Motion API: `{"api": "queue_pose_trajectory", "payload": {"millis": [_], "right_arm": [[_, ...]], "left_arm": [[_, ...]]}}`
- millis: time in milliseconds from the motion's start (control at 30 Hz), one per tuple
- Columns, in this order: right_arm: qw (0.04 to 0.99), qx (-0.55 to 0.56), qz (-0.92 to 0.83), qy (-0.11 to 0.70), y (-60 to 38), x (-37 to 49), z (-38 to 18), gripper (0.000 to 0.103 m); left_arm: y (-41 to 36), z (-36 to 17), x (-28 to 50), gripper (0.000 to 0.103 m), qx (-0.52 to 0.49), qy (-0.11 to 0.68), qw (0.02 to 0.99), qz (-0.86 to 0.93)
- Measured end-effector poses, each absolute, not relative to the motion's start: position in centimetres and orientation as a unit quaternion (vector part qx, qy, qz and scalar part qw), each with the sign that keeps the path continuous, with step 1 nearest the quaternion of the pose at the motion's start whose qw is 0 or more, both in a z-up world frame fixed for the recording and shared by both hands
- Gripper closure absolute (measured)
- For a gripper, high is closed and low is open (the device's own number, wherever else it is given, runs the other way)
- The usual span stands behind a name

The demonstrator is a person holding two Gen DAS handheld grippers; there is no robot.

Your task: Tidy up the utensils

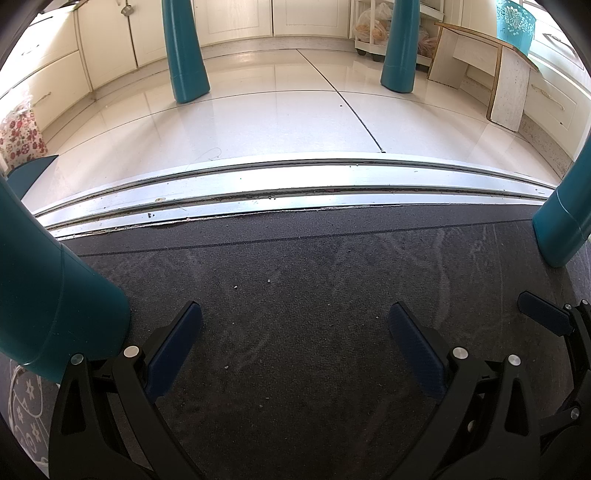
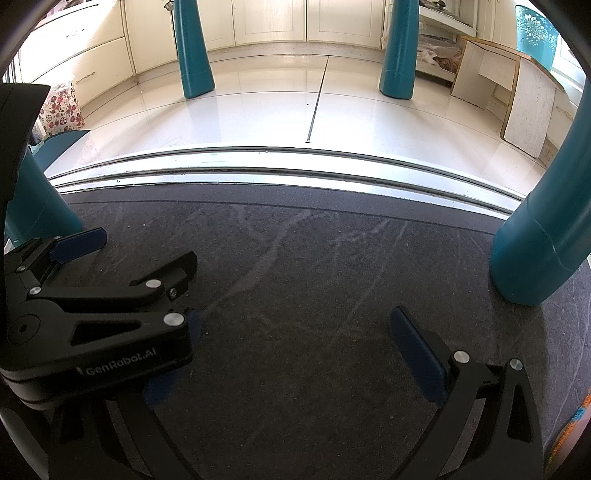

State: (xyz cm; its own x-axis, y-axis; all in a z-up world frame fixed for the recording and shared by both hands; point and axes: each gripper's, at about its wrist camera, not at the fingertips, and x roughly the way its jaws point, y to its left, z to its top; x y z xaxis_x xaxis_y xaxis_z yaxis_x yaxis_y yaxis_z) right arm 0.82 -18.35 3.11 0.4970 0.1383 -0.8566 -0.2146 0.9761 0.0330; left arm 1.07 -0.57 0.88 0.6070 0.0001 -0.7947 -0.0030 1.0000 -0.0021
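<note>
No utensil shows in either view. Both grippers point down at a dark grey mat [image 1: 295, 280] on the floor, between teal table legs. My left gripper [image 1: 295, 347] is open, its blue pads wide apart with nothing between them. It also shows from the side in the right wrist view as the left gripper [image 2: 140, 254], close to my right gripper's left finger and covering most of it. My right gripper [image 2: 303, 343] is open and holds nothing. One of its fingers [image 1: 543, 314] reaches into the left wrist view at the right edge.
Teal legs stand near left [image 1: 55, 302] and near right [image 2: 535, 251], with two more farther off [image 1: 186, 55]. A metal door track [image 1: 295, 184] crosses beyond the mat, then glossy white tiles. Cream cabinets [image 1: 236, 18], a floral bag [image 1: 20, 133] and a leaning board [image 1: 509, 85] lie beyond.
</note>
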Motion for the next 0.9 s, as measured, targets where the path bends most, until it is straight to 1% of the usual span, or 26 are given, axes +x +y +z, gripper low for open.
{"api": "queue_pose_trajectory", "payload": {"millis": [900], "right_arm": [[0.864,-0.039,0.102,0.491,-18.23,0.83,3.07,0.006]], "left_arm": [[-0.58,0.87,1.07,0.006,-0.002,0.443,0.896,0.001]]}}
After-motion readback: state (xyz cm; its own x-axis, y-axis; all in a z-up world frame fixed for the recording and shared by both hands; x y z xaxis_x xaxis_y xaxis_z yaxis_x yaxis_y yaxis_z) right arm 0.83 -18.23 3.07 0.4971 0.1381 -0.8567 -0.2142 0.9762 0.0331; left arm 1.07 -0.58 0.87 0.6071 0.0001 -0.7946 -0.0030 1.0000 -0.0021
